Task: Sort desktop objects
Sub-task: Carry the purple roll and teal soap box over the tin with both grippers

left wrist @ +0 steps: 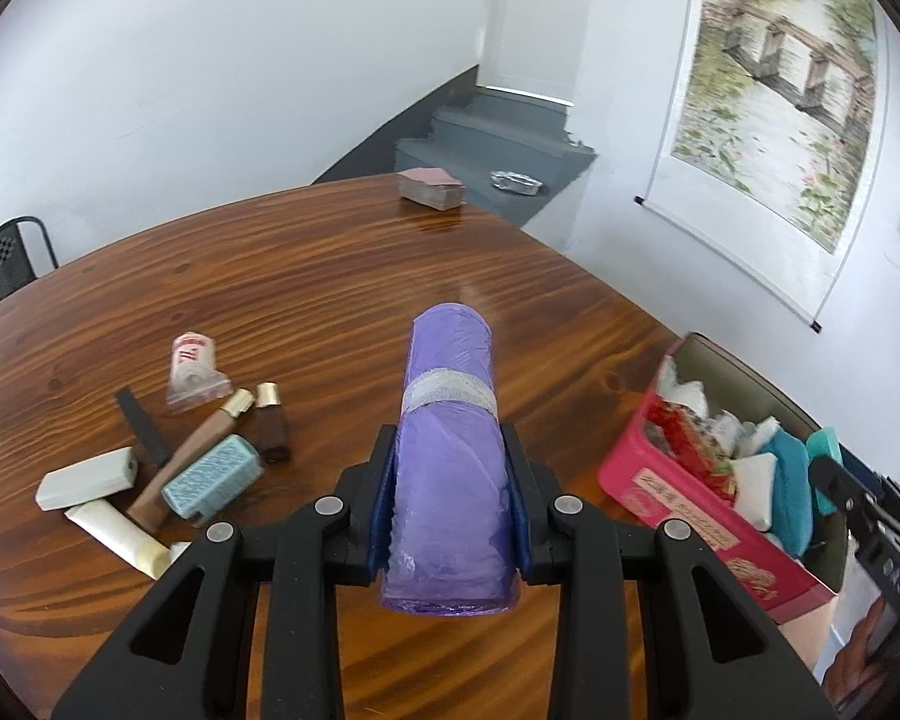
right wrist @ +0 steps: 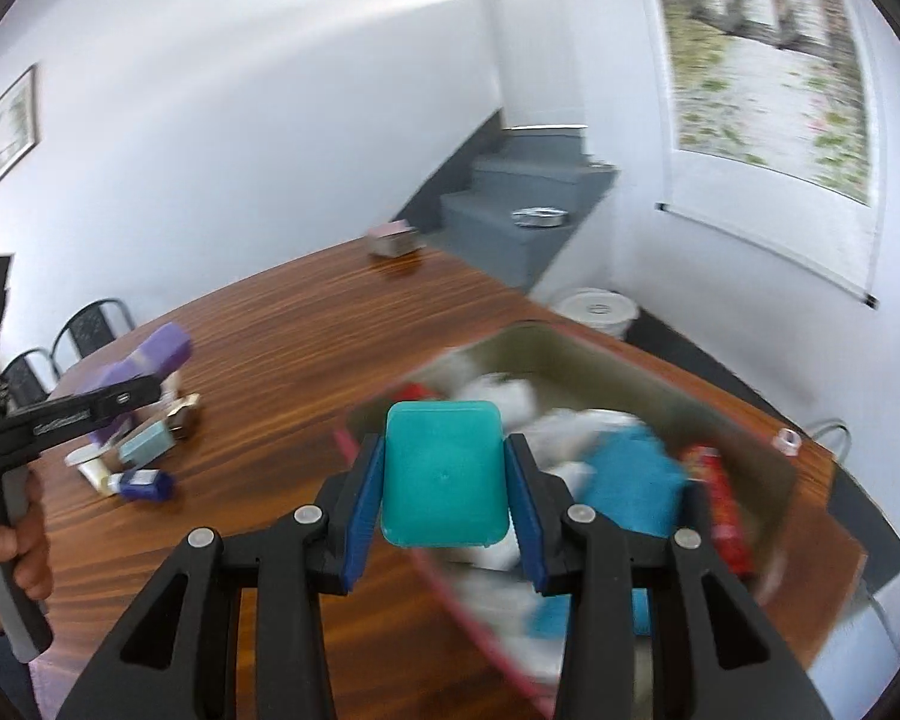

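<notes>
Desktop objects, mid-sort: purple roll of crinkly plastic bags, taped round the middle, clamped lengthwise in the left hand-held gripper above the wooden surface; smooth teal plastic case with rounded corners pinched in the right hand-held gripper, hovering at the near rim of the pink box. Probably best to keep both grips steady, carry low over the box, then release gently so nothing bounces out. Further left, loose pile on the glossy grain: white tube, patterned blue case, brown bottles with gold caps. Far edge, stack of cards.
</notes>
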A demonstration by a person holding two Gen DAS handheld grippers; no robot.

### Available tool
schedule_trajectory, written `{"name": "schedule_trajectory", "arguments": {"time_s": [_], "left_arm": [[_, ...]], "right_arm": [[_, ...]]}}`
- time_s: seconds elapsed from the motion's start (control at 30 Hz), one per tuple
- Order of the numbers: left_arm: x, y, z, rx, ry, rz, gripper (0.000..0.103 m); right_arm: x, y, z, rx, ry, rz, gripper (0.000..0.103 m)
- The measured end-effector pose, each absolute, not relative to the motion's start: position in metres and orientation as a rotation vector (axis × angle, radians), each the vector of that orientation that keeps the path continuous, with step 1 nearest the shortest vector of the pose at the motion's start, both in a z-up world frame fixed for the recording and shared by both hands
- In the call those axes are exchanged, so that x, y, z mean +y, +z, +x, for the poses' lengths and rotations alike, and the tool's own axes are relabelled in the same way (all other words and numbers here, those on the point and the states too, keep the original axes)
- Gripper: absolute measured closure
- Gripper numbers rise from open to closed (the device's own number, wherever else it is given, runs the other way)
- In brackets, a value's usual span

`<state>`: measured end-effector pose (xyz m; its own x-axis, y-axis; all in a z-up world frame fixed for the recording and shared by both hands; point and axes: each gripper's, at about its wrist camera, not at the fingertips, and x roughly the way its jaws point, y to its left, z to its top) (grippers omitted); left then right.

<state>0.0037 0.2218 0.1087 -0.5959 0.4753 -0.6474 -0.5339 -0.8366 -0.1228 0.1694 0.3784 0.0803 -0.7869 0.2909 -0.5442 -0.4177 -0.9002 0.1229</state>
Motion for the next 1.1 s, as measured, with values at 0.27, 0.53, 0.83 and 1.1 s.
{"name": "schedule_trajectory", "arguments": {"time_s": [0.27, 0.53, 0.83, 1.1], "left_arm": [[0.253, 0.105, 0.028, 0.144, 2.325, -0.933, 0.069], [0.293, 0.103, 0.046, 0.172, 2.253, -0.932, 0.069], [0.354, 0.100, 0.057, 0.252, 2.162, -0.932, 0.069], [0.405, 0.094, 0.059, 0.317, 2.089, -0.929, 0.069]], "right_arm": [[0.420, 0.071, 0.191, 0.384, 2.533, -0.754, 0.059], [0.443, 0.061, 0.202, 0.398, 2.493, -0.763, 0.059], [0.464, 0.057, 0.215, 0.474, 2.536, -0.723, 0.059], [0.473, 0.054, 0.213, 0.503, 2.585, -0.722, 0.059]]}}
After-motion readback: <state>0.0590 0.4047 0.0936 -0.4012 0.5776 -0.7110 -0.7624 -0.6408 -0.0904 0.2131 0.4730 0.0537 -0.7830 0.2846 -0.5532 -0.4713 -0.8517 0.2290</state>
